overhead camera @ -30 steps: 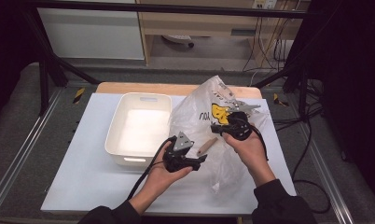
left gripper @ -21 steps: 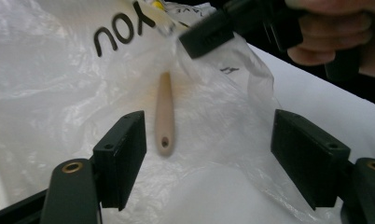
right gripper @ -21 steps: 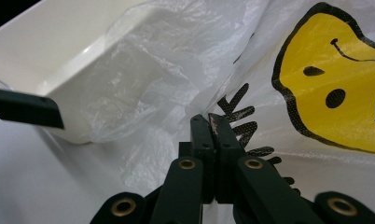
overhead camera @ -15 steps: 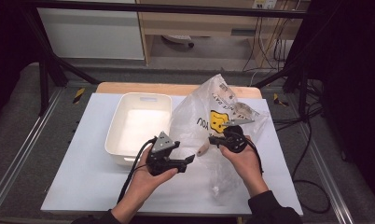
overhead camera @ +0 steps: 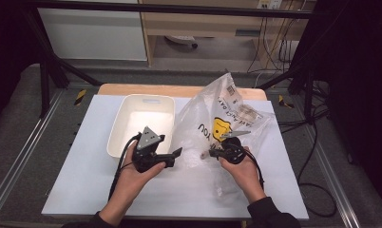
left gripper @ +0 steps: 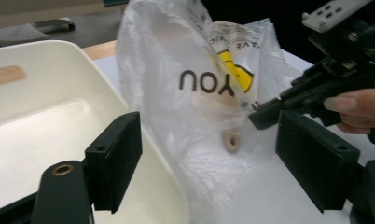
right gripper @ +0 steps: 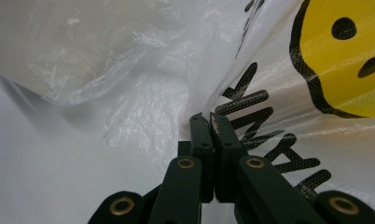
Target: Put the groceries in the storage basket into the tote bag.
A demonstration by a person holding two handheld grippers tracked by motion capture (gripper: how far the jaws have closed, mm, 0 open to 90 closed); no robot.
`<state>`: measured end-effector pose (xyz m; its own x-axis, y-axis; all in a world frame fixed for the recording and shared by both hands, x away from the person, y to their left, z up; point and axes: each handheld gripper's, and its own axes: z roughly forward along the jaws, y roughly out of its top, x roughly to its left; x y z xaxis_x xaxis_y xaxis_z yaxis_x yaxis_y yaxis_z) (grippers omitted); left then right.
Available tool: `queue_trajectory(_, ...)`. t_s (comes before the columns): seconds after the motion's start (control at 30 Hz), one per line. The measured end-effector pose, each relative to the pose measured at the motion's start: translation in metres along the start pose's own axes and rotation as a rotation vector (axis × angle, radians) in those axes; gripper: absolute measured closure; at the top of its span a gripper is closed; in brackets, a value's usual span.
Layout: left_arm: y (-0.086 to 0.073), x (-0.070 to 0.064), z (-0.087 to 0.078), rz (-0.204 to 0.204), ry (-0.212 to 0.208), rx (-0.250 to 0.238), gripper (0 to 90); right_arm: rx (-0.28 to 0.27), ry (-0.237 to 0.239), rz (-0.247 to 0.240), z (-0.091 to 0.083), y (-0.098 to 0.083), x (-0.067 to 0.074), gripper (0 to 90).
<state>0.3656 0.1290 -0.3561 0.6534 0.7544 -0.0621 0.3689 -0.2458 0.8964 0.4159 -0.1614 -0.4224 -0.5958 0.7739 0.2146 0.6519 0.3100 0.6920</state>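
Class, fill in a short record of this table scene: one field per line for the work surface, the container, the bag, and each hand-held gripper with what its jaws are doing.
Surface: white sheet over the wooden table
Container: white rectangular plastic tub, left of the bag, looks empty
Bag: clear crinkled plastic bag with a yellow smiley print, standing up, small tan object inside
Left gripper: jaws open, just been opening, nothing gripped, aimed at the bag
Right gripper: jaws shut, pinching the bag's film

Thin, crinkled, glossy clear plastic bag (overhead camera: 222, 118); smooth matt cream plastic tub (overhead camera: 132, 135); matt white table sheet (overhead camera: 84, 171).
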Motion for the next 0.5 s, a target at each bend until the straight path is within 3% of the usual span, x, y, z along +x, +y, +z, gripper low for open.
queue_trajectory(0.1, 0.001, 0.007, -0.003, -0.015, 0.01, -0.003, 22.9, 0.016, -0.007, -0.002, 0.003, -0.003, 0.001, 89.8)
queue_trajectory(0.5, 0.0, 0.027, -0.009, -0.006, 0.071, 0.024, 22.3, 0.066, -0.03, -0.018, 0.014, -0.011, 0.001, 89.5)
